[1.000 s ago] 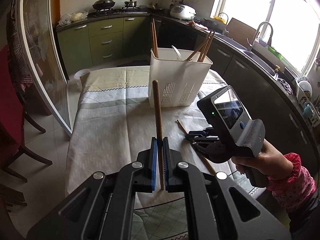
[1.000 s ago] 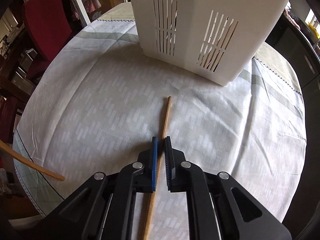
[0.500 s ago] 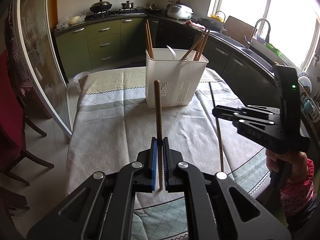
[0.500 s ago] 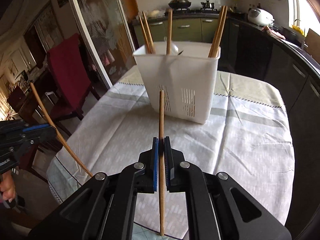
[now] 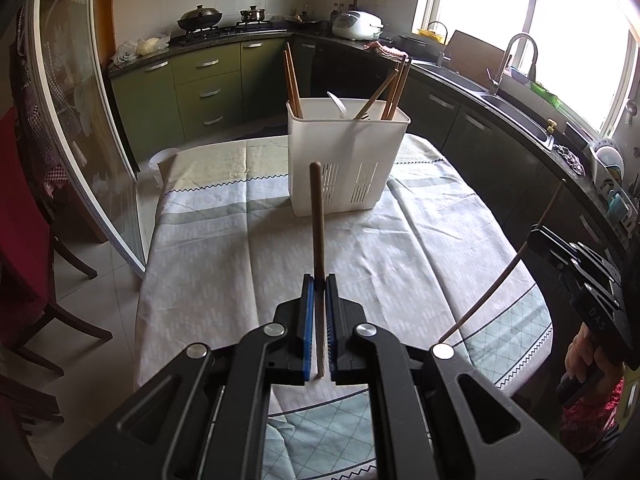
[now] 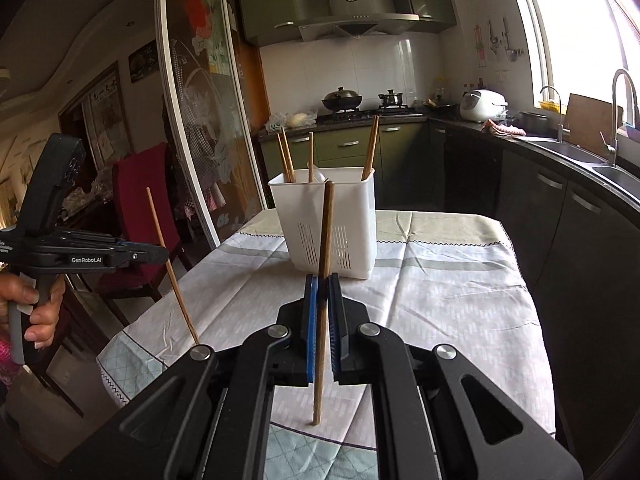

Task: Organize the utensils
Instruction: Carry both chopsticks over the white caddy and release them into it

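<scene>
Around the table [image 5: 224, 240] runs a kitchen: green cabinets [image 5: 208, 80] along the back wall, dark counter with a sink and tall faucet [image 5: 516, 56] under bright windows [image 5: 540, 12] on the right, range hood [image 6: 352, 20] above a stove holding a black pot [image 5: 199, 18], white rice cooker [image 5: 357, 26] in the corner, glass sliding door [image 5: 72, 128] on the left with a red-covered chair [image 6: 140, 216] beside it. Table is covered by a pale checked cloth [image 5: 440, 248] with a green band and zigzag trim, wrinkled, hanging over the near edge. Toward the far end stands a white slotted utensil bin [image 5: 347, 160], upright, with several brown chopsticks [image 5: 291, 80] leaning in its left and right sections and a white spoon [image 5: 338, 104] in the middle. Left gripper [image 5: 319, 298] is clamped on a dark brown chopstick [image 5: 317, 216], held near upright above the cloth, short of the bin; from the right wrist view it sits at the left edge, hand [image 6: 38, 304] on its grip. Right gripper [image 6: 322, 300] is clenched on another chopstick [image 6: 326, 240], slightly tilted, its lower tip over the cloth near the table edge, top end lined up with the bin's front. Both held chopsticks are apart from the bin.
</scene>
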### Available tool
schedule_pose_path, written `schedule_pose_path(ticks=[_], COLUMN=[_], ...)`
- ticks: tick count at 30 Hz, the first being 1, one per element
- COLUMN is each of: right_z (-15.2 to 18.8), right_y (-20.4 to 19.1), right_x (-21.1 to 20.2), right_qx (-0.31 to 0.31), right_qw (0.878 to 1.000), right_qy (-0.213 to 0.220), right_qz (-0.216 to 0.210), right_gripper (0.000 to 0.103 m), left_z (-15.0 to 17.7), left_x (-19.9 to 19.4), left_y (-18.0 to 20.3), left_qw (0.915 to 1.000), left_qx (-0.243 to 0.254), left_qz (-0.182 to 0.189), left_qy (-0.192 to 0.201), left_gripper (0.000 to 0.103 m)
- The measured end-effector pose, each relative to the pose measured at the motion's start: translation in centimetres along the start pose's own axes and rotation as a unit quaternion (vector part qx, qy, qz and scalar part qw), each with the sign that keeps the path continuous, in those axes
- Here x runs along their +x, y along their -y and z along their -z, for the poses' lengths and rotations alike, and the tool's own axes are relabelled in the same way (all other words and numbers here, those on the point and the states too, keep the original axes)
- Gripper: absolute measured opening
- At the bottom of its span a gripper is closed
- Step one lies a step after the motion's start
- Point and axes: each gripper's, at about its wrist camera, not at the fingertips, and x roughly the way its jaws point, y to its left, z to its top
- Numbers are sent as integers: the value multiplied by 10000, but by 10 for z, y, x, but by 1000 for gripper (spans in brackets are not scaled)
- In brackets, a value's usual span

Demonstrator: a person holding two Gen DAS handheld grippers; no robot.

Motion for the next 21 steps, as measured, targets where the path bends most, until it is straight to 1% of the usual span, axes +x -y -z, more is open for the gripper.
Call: schedule_pose_path(ticks=[5,12,16,21], right_z=[12,13,3,-23], right_y=[-10,-15,-18,-22], right_x=[-20,-22,-26,-34], right_qx=[-105,-133,-189,-301], right_qw=[9998,9997,9994,9982], right_qy=[140,190,262,467], right_qz=[13,-42,-131,-208], right_gripper=[6,6,6,6], left_z=[2,4,1,-11], left_x=[-2,-4,-7,-20], left_y=[2,3,4,5], left_qw=[10000,10000,9999,9995], left_qx=[44,51,55,77], left_qz=[19,59,70,80], left_qy=[12,52,107,298], left_gripper=[6,6,6,6])
